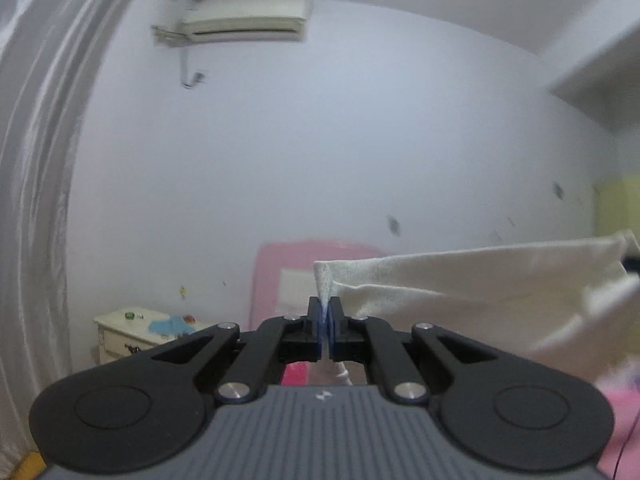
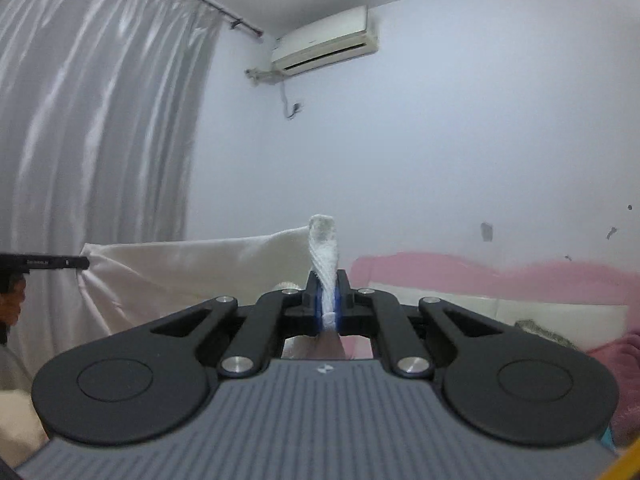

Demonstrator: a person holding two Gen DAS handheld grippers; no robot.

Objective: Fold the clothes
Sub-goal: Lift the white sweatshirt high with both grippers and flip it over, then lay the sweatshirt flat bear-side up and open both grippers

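Note:
A white garment hangs stretched in the air between both grippers. My left gripper is shut on one corner of it, and the cloth runs off to the right edge of the left wrist view. In the right wrist view my right gripper is shut on a bunched white corner that sticks up between the pads. From there the white garment spreads left to the other gripper's dark finger at the left edge. Both grippers point level, high above the bed.
A pink headboard and pink bedding lie below. A white nightstand with small items stands at the lower left. Grey curtains hang on the left. An air conditioner is mounted high on the white wall.

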